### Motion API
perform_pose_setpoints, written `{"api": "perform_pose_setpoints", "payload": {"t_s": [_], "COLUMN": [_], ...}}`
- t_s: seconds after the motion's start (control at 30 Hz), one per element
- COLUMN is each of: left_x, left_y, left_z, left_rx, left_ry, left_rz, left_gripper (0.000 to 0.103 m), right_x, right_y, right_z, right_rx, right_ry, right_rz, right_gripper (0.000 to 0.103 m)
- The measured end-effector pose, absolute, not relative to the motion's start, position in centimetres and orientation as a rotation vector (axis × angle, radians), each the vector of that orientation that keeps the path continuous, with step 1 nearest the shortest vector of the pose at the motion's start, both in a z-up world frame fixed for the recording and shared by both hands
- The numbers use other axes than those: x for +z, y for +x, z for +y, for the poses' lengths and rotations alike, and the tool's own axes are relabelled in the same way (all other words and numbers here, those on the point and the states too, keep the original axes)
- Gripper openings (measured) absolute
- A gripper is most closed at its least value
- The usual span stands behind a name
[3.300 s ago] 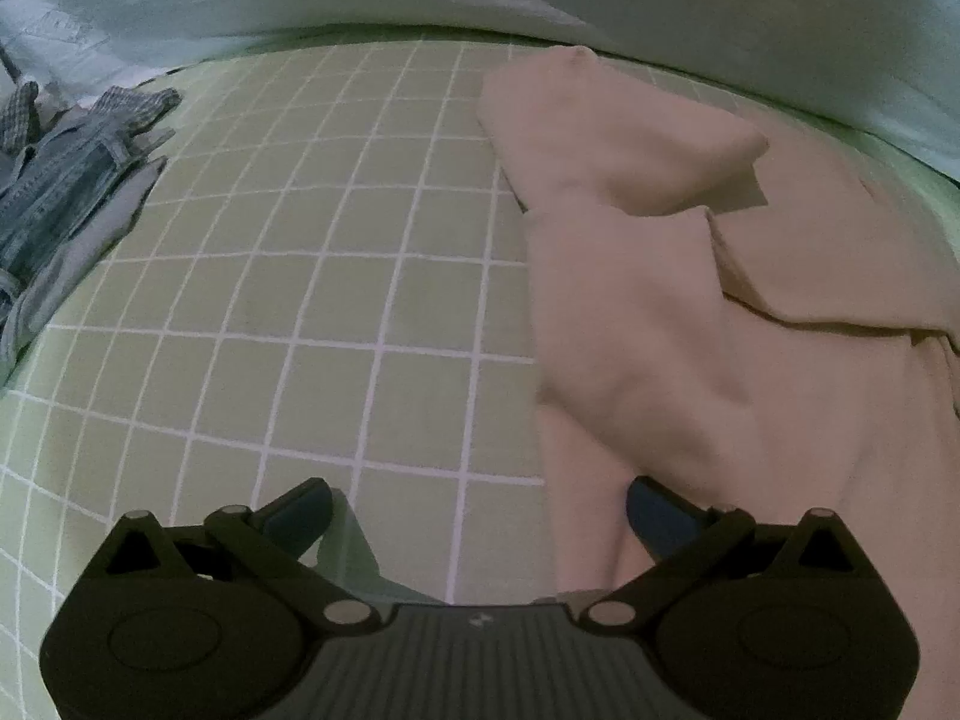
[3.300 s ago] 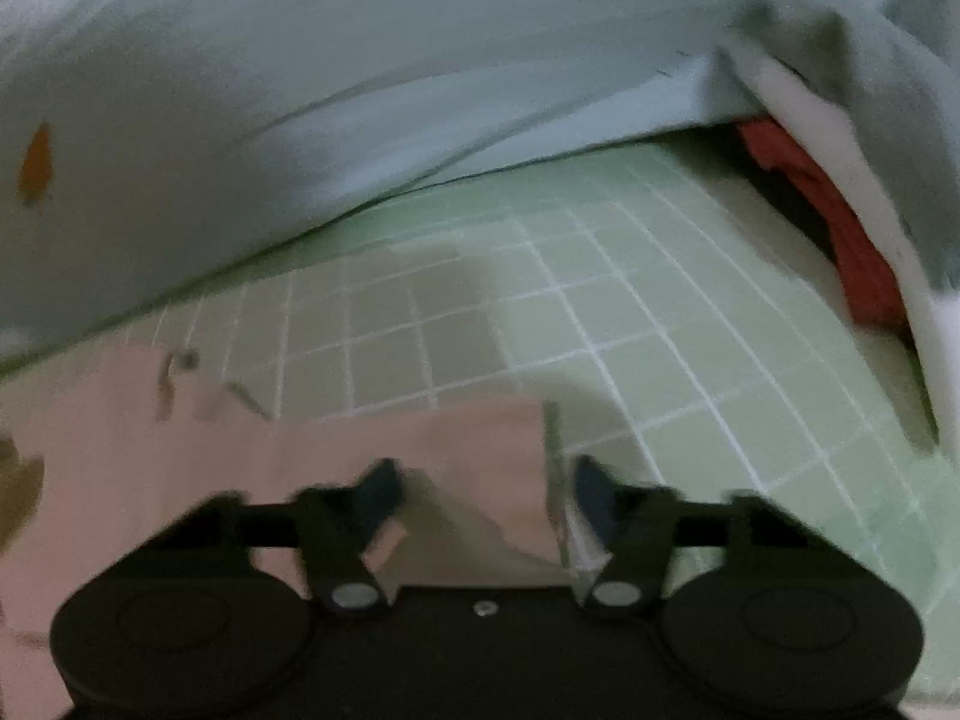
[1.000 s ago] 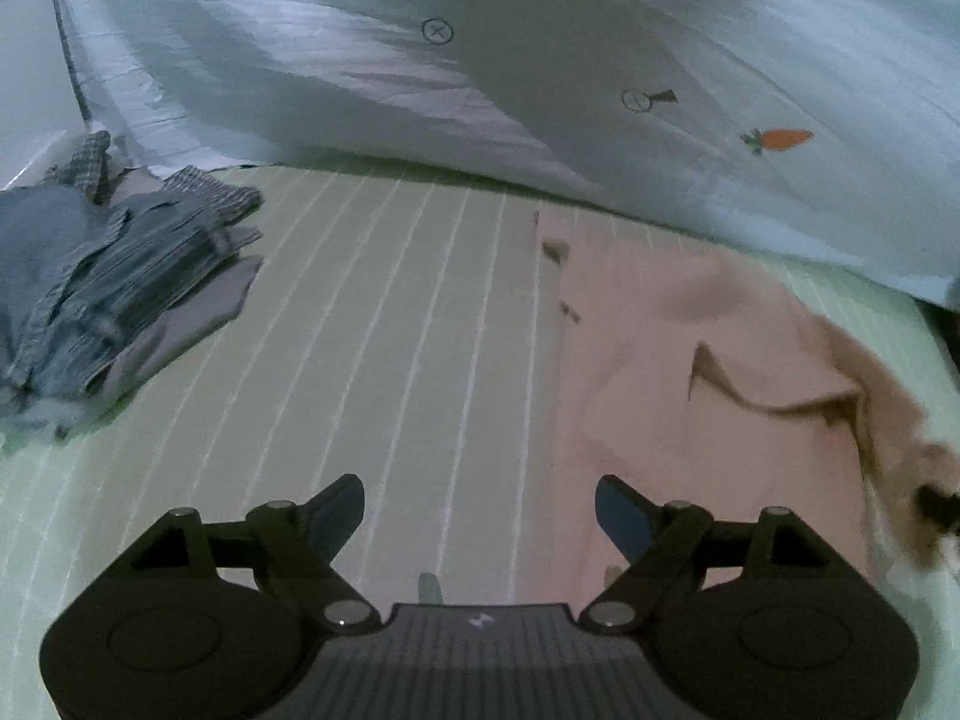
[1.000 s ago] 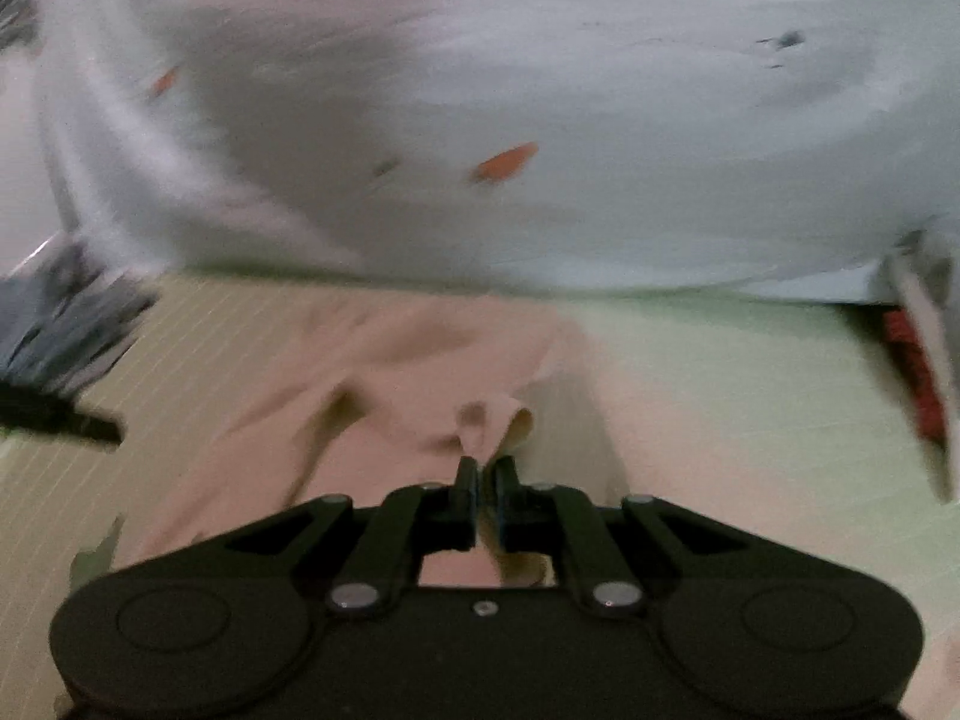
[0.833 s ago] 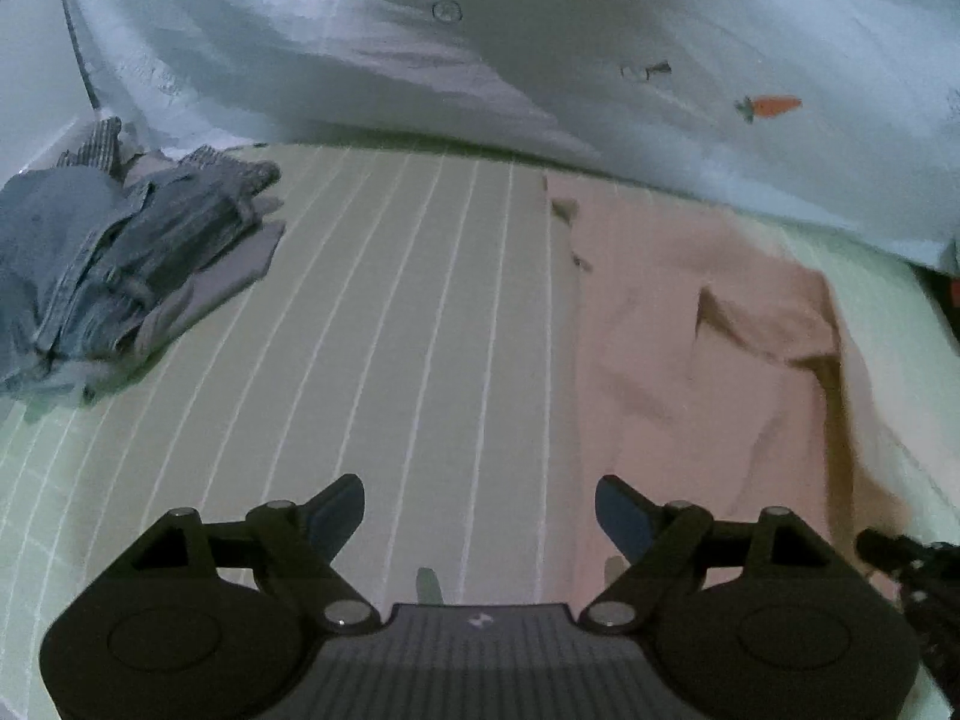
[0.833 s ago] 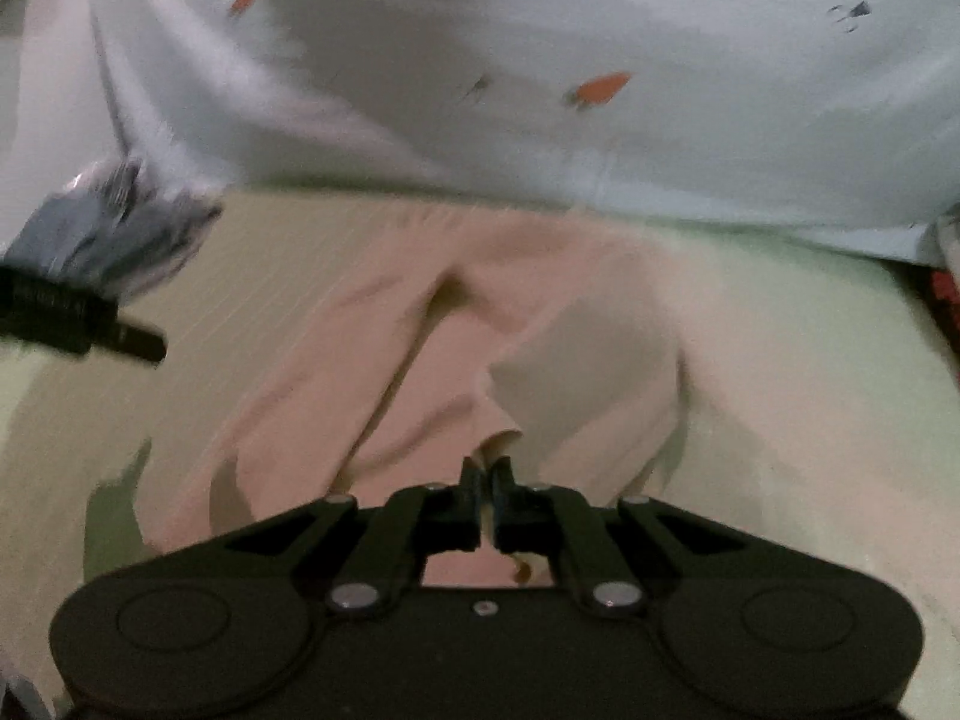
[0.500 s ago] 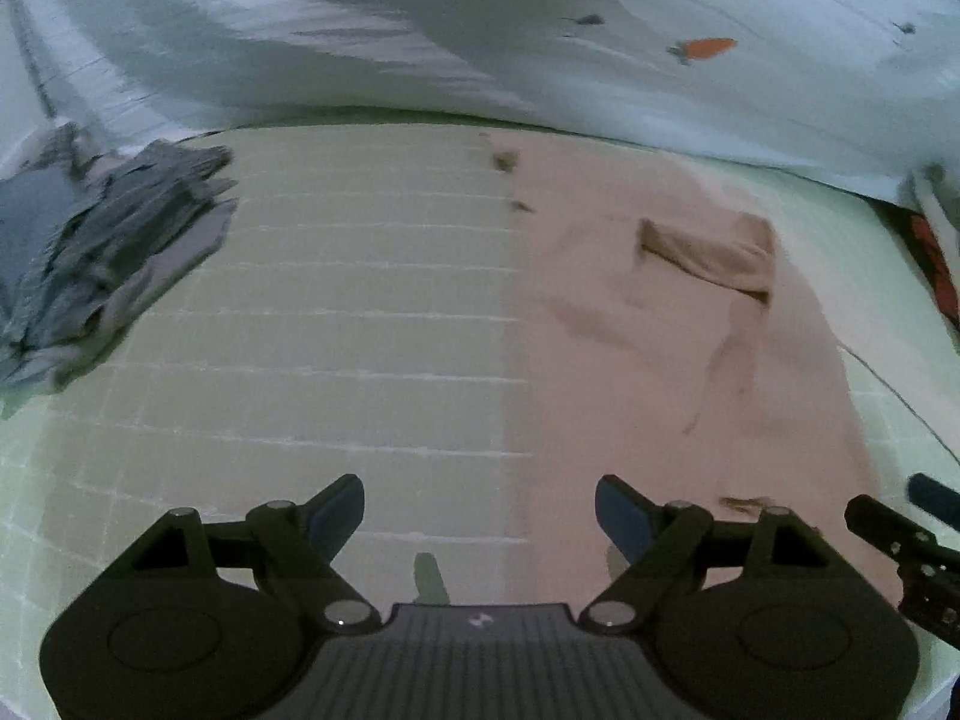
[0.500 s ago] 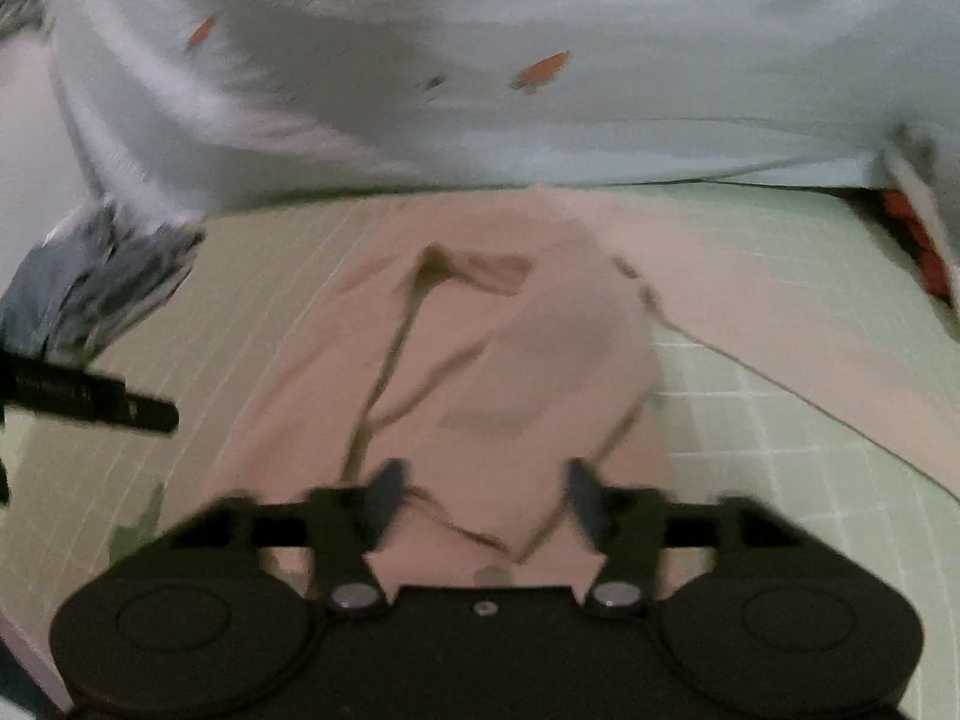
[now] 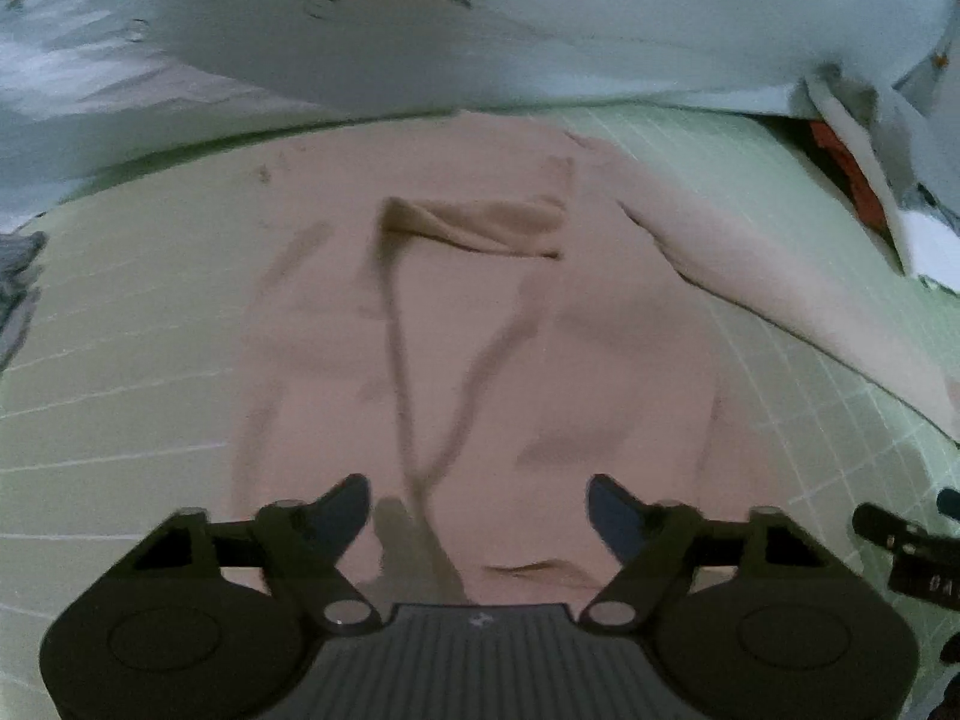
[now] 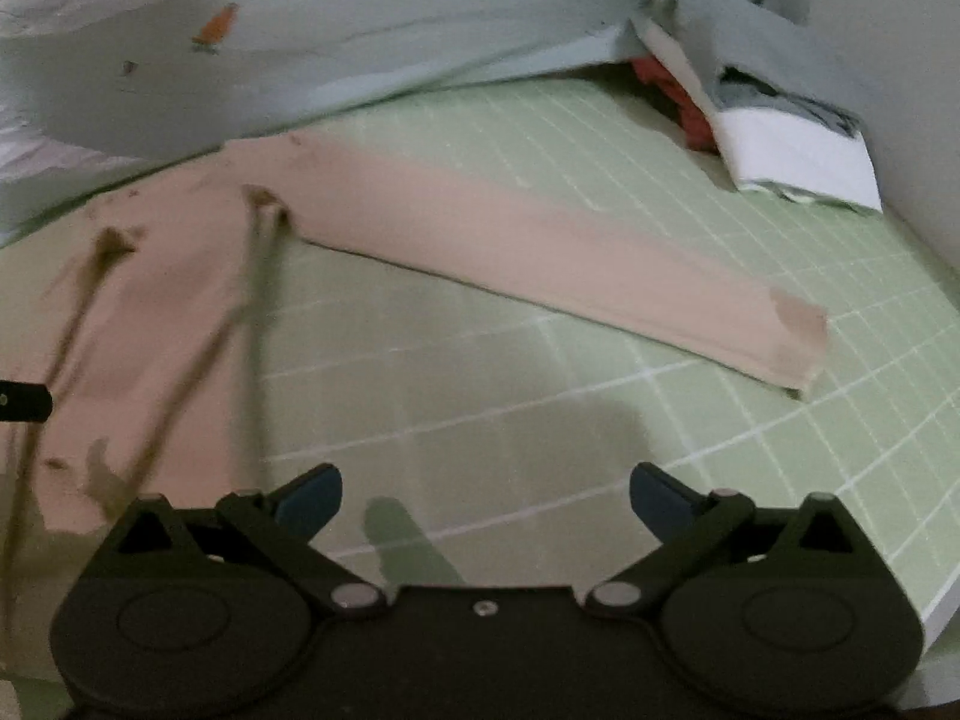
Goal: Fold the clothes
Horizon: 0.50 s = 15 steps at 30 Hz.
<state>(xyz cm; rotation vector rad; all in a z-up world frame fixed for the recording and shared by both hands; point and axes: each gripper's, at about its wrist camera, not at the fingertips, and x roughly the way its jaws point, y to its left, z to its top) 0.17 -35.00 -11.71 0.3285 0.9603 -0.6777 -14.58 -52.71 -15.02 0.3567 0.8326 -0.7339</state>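
A pale pink long-sleeved garment (image 9: 480, 330) lies on the green grid mat (image 9: 120, 360). One sleeve is folded across its body. The other sleeve (image 10: 540, 246) stretches out to the right over the mat. My left gripper (image 9: 477, 507) is open and empty, just above the garment's near hem. My right gripper (image 10: 483, 495) is open and empty over bare mat, right of the garment's body (image 10: 138, 324) and in front of the spread sleeve. Part of the right gripper shows in the left wrist view (image 9: 900, 546).
A light blue sheet with carrot prints (image 9: 480, 18) hangs along the back. A red cloth (image 10: 678, 96) and a white folded piece (image 10: 792, 156) lie at the back right. Grey-blue clothes (image 9: 15, 288) lie at the far left. The mat's edge (image 10: 936, 600) is at the right.
My right gripper has opened and let go of the pink sleeve, then swung right over bare mat. My left gripper, open throughout, has moved right over the garment's hem.
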Motion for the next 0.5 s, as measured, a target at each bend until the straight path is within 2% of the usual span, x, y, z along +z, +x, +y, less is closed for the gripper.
{"api": "perform_pose_setpoints", "payload": {"t_s": [0.13, 0.23, 0.43, 0.5], "left_x": [-13.0, -13.3, -13.1, -13.0], "left_y": [-0.5, -0.8, -0.6, -0.5], "left_z": [-35.8, -35.9, -36.3, -36.2], "left_rx": [-0.673, -0.675, -0.686, -0.687], "left_ry": [0.332, 0.340, 0.317, 0.307], "left_rz": [0.998, 0.985, 1.006, 1.008], "left_gripper": [0.053, 0.048, 0.021, 0.018], "right_x": [-15.8, -15.9, -16.2, -16.2], "right_y": [-14.8, -14.8, -14.7, -14.7], "right_z": [-54.1, -54.7, -55.3, -55.2], "right_rx": [-0.752, -0.747, -0.740, -0.742], "right_ry": [0.314, 0.329, 0.358, 0.359], "right_rz": [0.864, 0.864, 0.848, 0.845], "right_gripper": [0.103, 0.103, 0.103, 0.103]}}
